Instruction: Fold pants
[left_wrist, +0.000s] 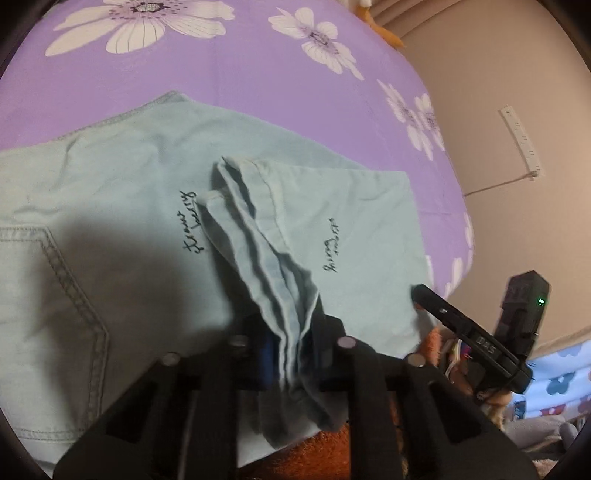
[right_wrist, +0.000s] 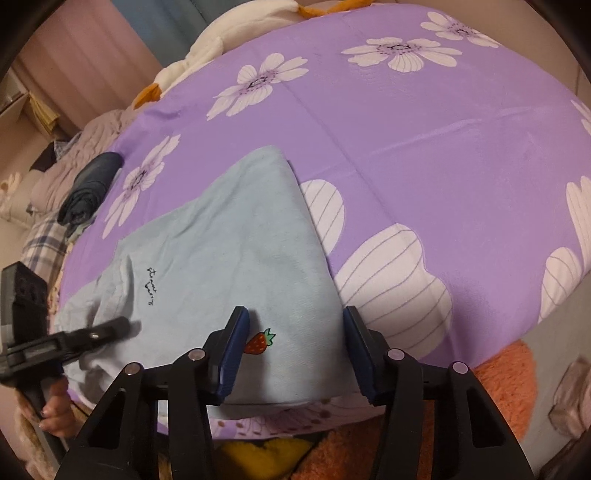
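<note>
left gripper (left_wrist: 291, 354) jaws clamped on pants (left_wrist: 155, 206) hem | right gripper (right_wrist: 295, 350) jaws apart (astride near edge) | bedsheet (right_wrist: 424, 155) bare beyond

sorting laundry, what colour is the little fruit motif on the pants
Red strawberry motif with green leaves, on light blue pants; right wrist view.

One pants (left_wrist: 122, 192), two grippers (left_wrist: 291, 354) (right_wrist: 291, 350) (one rolled dark garment (right_wrist: 92, 184))

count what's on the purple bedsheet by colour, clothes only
light blue pants: 1
dark blue rolled garment at the sheet's edge: 1
total: 2
The bedsheet itself is purple with white flowers.
</note>
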